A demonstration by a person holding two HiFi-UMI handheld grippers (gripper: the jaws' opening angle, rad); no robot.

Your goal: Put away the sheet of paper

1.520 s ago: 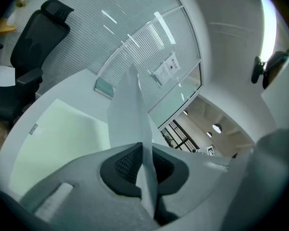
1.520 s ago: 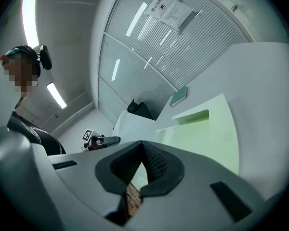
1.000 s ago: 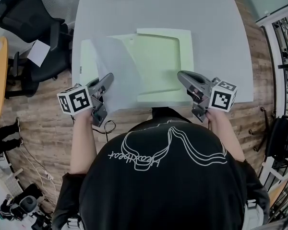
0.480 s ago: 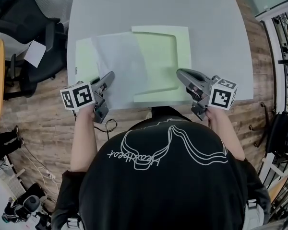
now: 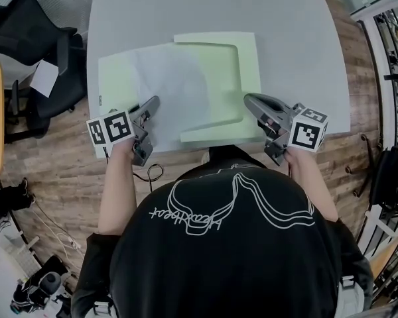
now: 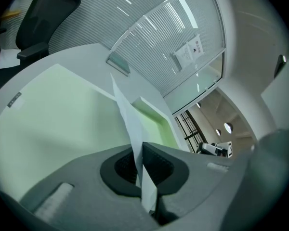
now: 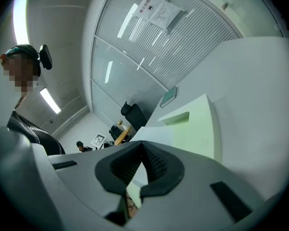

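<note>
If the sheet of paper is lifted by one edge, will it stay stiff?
Probably not: the sheet of paper curves away from the left gripper, whose jaws pinch its edge. It looks thin, see-through, so likely light and easy to crease.

The person wears a black short-sleeved T-shirt (image 5: 225, 264) with a looping white line drawing (image 5: 235, 201) and a word in white script beside it (too warped to read). The left tool (image 5: 151, 101) and right tool (image 5: 249, 99) are matte grey, each tapering to a beak and carrying a white cube (image 5: 109, 128) with black square markers. A thin black cable (image 5: 152, 173) loops from the left tool. The pads (image 6: 158, 163) are black and finely ridged.
</note>
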